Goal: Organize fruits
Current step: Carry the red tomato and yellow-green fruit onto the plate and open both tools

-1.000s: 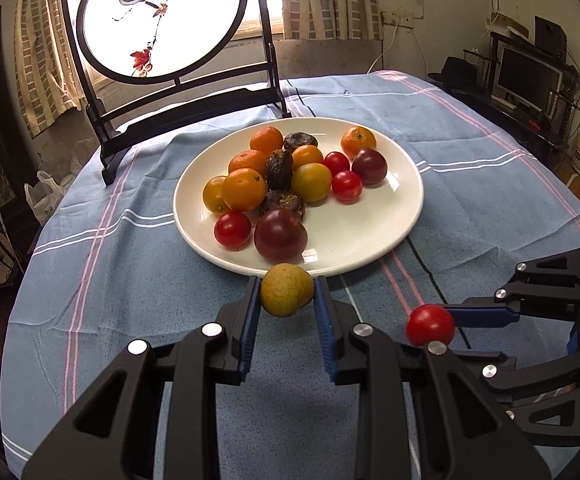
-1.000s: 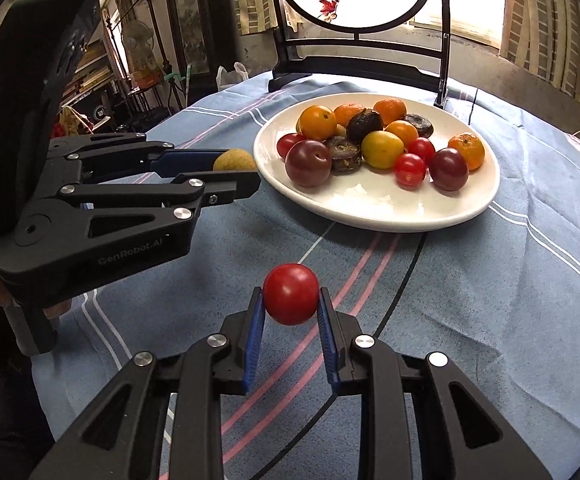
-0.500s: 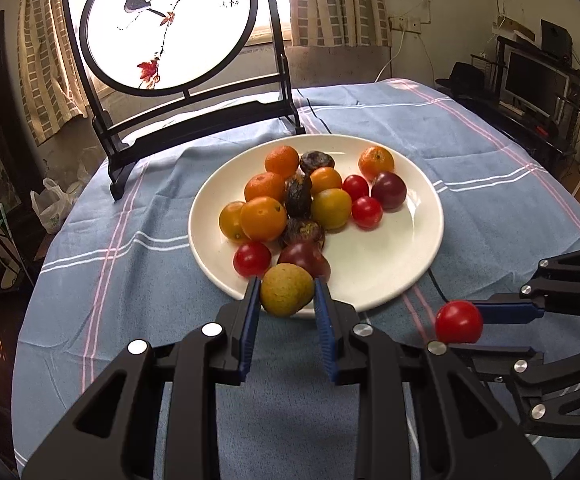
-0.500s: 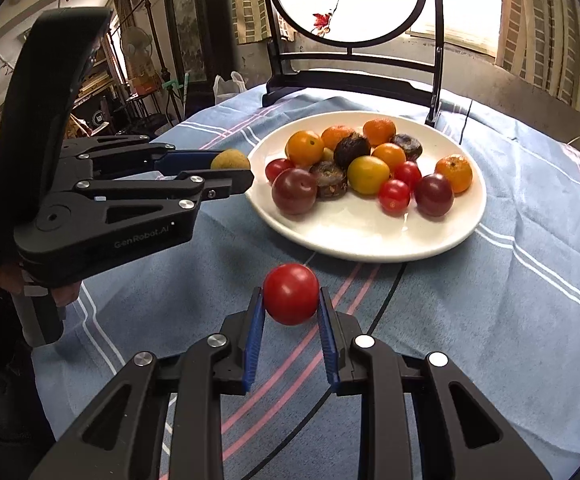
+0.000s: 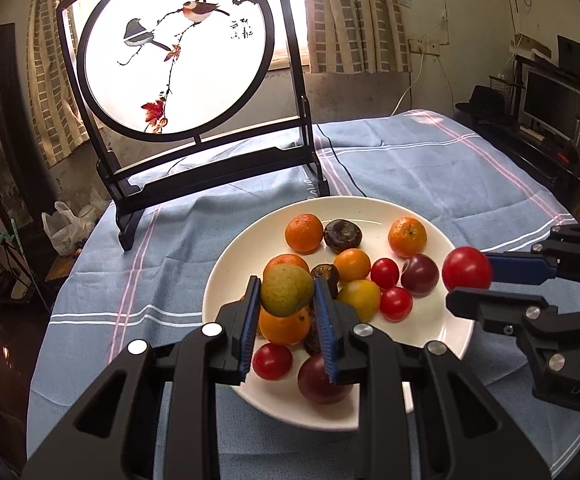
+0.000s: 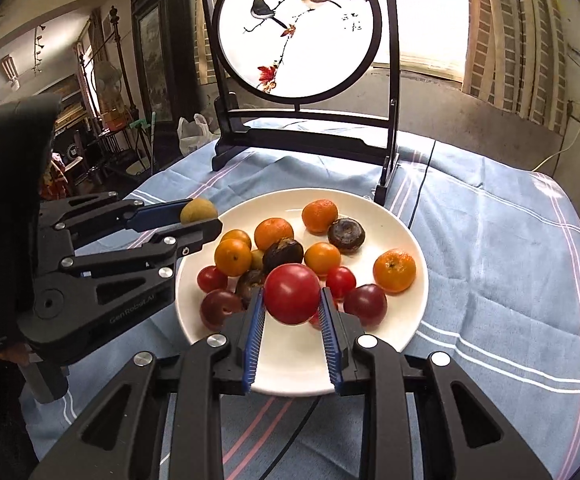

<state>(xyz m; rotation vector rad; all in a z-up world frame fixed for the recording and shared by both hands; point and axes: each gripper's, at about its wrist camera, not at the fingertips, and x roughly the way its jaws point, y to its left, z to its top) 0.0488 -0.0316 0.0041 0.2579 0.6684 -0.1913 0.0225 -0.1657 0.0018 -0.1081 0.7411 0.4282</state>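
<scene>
A white plate [image 5: 442, 320] [image 6: 386, 216] on the blue cloth holds several oranges, tomatoes, plums and dark fruits. My left gripper [image 5: 286, 300] [image 6: 197, 220] is shut on a yellow-green fruit [image 5: 285, 290] [image 6: 198, 211] and holds it above the plate's left part. My right gripper [image 6: 292, 308] [image 5: 468, 284] is shut on a red tomato [image 6: 292, 293] [image 5: 466, 269] and holds it above the plate's near right part.
A black-framed round bird screen [image 5: 177, 52] [image 6: 298, 32] stands on the table behind the plate, with a cable [image 5: 342, 168] beside it. The striped blue tablecloth [image 5: 450, 168] [image 6: 502, 248] lies all around the plate. Room furniture stands beyond the table edges.
Both grippers have moved forward and up from the cloth in front of the plate to over the plate, each still holding its fruit.
</scene>
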